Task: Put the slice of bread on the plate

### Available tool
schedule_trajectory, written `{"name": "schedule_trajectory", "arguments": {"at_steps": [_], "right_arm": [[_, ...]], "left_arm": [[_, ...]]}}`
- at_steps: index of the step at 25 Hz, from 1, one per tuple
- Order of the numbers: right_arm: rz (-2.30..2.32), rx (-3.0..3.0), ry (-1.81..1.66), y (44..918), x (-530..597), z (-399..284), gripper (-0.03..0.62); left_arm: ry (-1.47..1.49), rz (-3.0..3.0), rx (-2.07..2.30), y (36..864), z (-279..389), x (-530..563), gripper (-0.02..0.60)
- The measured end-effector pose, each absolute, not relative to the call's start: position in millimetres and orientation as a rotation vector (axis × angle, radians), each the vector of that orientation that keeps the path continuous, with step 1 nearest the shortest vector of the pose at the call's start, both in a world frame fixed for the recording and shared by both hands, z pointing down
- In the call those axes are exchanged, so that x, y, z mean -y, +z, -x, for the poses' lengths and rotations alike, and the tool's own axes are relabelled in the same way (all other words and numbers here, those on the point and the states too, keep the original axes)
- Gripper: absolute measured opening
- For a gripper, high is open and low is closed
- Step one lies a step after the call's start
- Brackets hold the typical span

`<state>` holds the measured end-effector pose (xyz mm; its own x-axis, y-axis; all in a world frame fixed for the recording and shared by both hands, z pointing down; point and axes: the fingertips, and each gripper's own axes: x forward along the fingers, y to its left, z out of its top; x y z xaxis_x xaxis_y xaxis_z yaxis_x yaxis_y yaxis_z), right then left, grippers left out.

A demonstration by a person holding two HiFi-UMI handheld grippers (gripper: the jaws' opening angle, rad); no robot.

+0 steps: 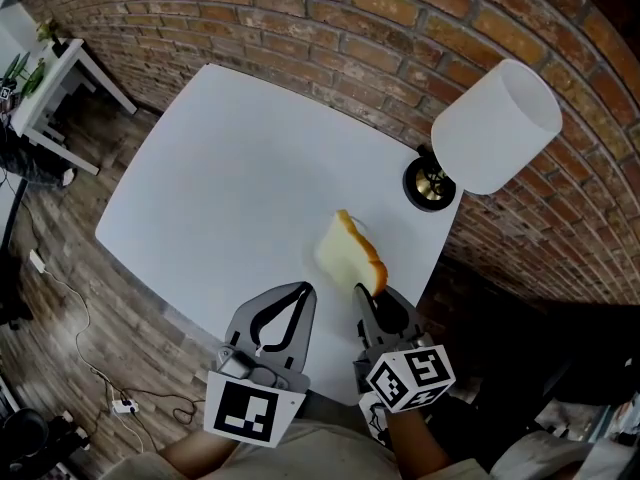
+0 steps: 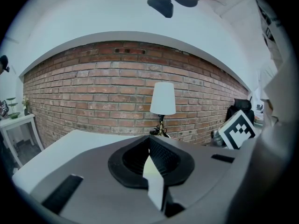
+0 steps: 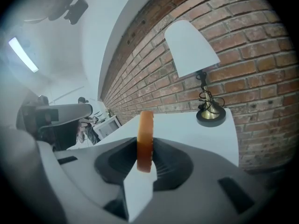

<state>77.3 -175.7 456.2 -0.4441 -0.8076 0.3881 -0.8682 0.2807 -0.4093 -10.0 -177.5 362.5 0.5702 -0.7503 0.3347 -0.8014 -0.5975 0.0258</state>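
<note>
So the pale slice of bread with the golden-brown crust (image 1: 350, 253) is pinched on edge at its lower end by the right tool (image 1: 365, 293), jaws clamped on both flat faces. In the right gripper view only the crust (image 3: 145, 141) is seen, edge-on. It's held over the white rectangular surface (image 1: 220, 168), close to the edge that runs from the lamp's corner to the corner nearest the camera. Just beside it, the left tool (image 1: 305, 288) is kept near that same corner, tips closed together with nothing between them (image 2: 149, 139). A white-shaded lamp with a black-and-brass base (image 1: 495, 128) is parked at the corner by the red brick wall (image 1: 400, 28). Wooden plank floor (image 1: 90, 298) is seen below.
</note>
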Motion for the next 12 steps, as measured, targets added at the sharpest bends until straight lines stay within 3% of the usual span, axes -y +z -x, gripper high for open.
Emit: {"name": "schedule_trajectory", "arguments": {"at_steps": [12], "right_arm": [[-1.538,2.429,1.053,485.5,187.1,-67.4,0.094]], "left_arm": [[0.459,-2.620,1.315,366.0,16.9,182.6,0.009]]}}
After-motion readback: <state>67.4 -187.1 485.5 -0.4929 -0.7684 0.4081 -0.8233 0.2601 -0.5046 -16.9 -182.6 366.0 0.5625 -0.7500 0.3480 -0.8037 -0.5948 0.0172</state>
